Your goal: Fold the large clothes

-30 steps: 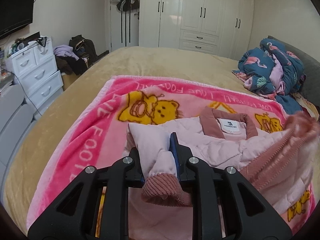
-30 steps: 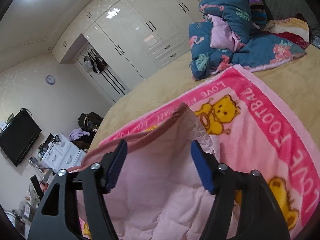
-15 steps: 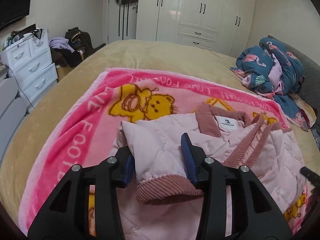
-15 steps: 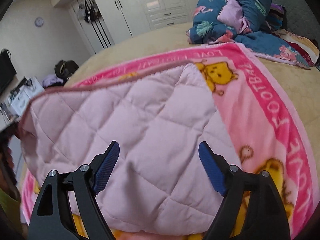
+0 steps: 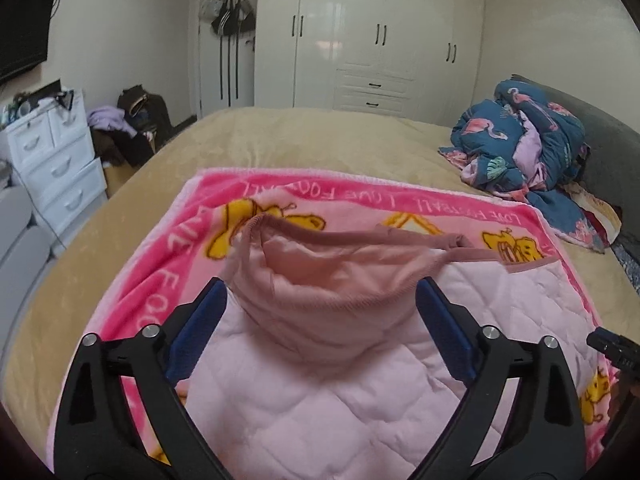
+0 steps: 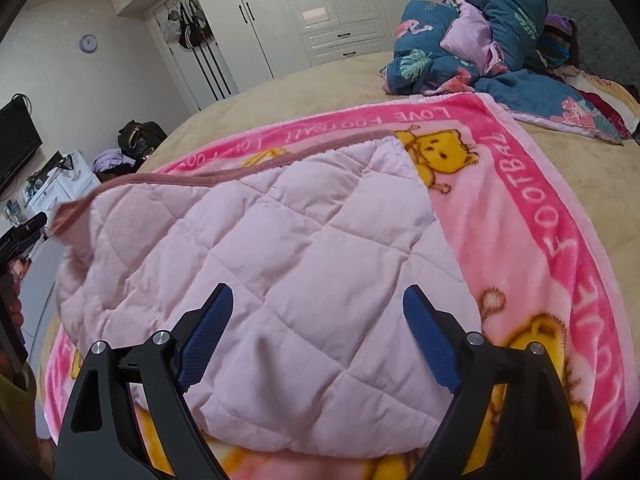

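A pale pink quilted jacket (image 5: 340, 392) with dusty-rose ribbed trim lies folded on a pink cartoon blanket (image 5: 168, 256) on the bed. My left gripper (image 5: 320, 320) is open and empty, its blue pads either side of the bunched rose lining and hem (image 5: 332, 264). In the right wrist view the jacket (image 6: 256, 272) lies flat, quilted side up, its ribbed edge (image 6: 224, 172) along the far side. My right gripper (image 6: 316, 320) is open and empty just above the jacket's near edge. The blanket (image 6: 532, 216) shows to the right.
A crumpled blue flamingo duvet (image 5: 524, 140) sits at the bed's far right, also in the right wrist view (image 6: 472, 28). White drawers (image 5: 52, 160) stand left of the bed, white wardrobes (image 5: 372, 32) behind it. The tan bedspread (image 5: 304, 140) extends beyond the blanket.
My left gripper let go of the sleeve cuff and opened wide. The jacket's lower half has been folded over the collar and now lies flat. My right gripper stayed open.
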`<state>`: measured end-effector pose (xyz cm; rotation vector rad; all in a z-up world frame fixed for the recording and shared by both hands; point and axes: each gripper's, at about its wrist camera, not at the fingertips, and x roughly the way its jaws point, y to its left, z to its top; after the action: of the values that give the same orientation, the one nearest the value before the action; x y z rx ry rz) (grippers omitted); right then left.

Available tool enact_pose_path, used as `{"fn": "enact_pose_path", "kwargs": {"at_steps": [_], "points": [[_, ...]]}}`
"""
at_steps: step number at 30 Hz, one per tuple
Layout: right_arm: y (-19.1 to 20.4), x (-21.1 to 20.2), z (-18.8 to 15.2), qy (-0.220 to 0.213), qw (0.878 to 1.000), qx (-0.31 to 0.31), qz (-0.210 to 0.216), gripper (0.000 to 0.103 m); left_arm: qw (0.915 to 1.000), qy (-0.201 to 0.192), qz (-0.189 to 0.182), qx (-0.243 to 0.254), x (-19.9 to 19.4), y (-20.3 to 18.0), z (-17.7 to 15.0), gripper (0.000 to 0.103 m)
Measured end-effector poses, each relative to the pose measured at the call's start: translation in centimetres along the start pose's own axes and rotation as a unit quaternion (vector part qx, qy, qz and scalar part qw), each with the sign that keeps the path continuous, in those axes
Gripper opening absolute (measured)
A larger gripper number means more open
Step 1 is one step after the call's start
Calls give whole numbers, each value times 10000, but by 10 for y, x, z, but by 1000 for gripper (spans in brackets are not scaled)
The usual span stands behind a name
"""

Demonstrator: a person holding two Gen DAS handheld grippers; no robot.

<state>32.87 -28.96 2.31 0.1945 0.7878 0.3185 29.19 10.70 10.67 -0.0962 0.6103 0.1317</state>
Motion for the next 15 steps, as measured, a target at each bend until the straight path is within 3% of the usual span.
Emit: {"fn": "enact_pose_path", "kwargs": {"at_steps": [7,15], "points": [[7,-22,-3,-195,9998,-97,22,93,9998,-146,23,130,-15,-6,0,94],[0,-42,-8,-383,9991,-147,-124,97,9998,42,167,79,-18,13,-22,94]]}}
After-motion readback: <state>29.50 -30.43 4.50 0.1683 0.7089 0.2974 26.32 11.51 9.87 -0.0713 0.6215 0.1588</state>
